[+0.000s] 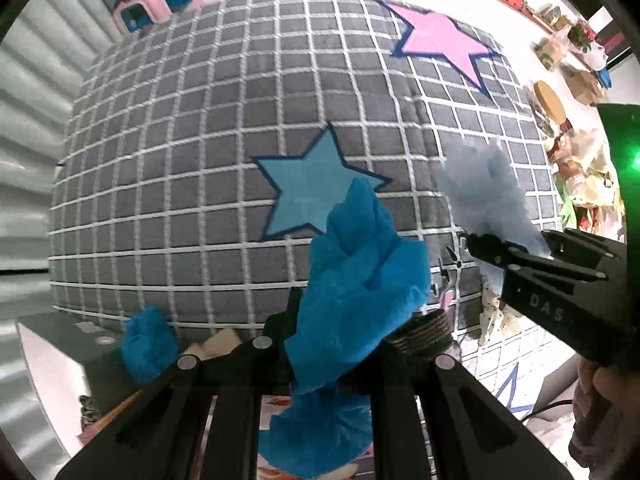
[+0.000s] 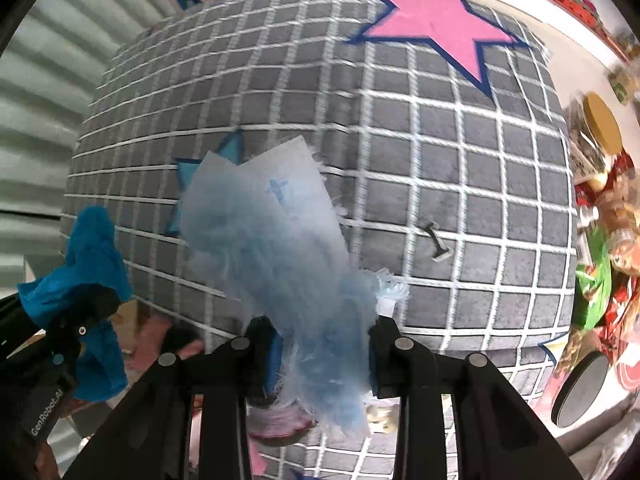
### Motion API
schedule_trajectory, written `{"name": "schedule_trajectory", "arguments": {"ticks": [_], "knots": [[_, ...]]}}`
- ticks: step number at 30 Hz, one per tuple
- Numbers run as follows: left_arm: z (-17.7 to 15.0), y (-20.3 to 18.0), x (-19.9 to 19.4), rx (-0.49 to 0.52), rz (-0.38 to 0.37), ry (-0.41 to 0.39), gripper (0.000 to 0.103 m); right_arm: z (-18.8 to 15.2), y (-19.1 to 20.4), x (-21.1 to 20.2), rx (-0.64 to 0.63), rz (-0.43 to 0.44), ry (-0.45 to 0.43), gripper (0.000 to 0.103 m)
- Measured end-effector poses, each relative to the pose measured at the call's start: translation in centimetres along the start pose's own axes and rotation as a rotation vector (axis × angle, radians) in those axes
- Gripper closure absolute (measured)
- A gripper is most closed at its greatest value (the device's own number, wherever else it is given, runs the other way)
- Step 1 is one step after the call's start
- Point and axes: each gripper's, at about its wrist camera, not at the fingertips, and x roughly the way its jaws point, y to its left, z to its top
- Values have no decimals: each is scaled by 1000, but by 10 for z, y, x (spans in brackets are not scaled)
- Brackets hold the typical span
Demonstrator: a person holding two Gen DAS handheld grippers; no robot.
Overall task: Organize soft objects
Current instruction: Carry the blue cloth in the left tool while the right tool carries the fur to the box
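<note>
The left gripper (image 1: 340,344) is pinching a bright blue cloth (image 1: 352,280) and the right gripper (image 2: 320,344) a pale blue furry cloth (image 2: 276,248), both stretching lengthwise away from the jaws toward the grey grid rug (image 1: 180,160).

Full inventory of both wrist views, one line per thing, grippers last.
rug: 1, grey with white grid, under both grippers
pink star: 1, pink with dark blue edge, far part of the rug
blue star: 1, light blue with dark edge, middle of the rug
stool: 1, pink, beyond the rug's far left corner
blue cloth: 1, bright blue, held in the left gripper
fluffy cloth: 1, pale blue, held in the right gripper
clutter: many mixed items, along the right edge of the rug
left gripper: black, shut on blue cloth
right gripper: black, shut on fluffy cloth
</note>
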Motion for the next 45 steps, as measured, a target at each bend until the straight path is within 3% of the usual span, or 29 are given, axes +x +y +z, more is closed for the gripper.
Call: {"name": "schedule_trajectory", "arguments": {"ticks": [12, 26, 32, 45], "knots": [[-41, 68, -43, -96, 34, -73, 90, -3, 83, -18, -129, 30, -40, 69], [-94, 123, -90, -124, 56, -154, 90, -30, 145, -56, -199, 43, -70, 69], [-120, 134, -106, -95, 66, -161, 90, -51, 167, -74, -219, 34, -84, 69], [-181, 144, -129, -46, 6, -175, 90, -118, 183, -86, -195, 7, -83, 69]]}}
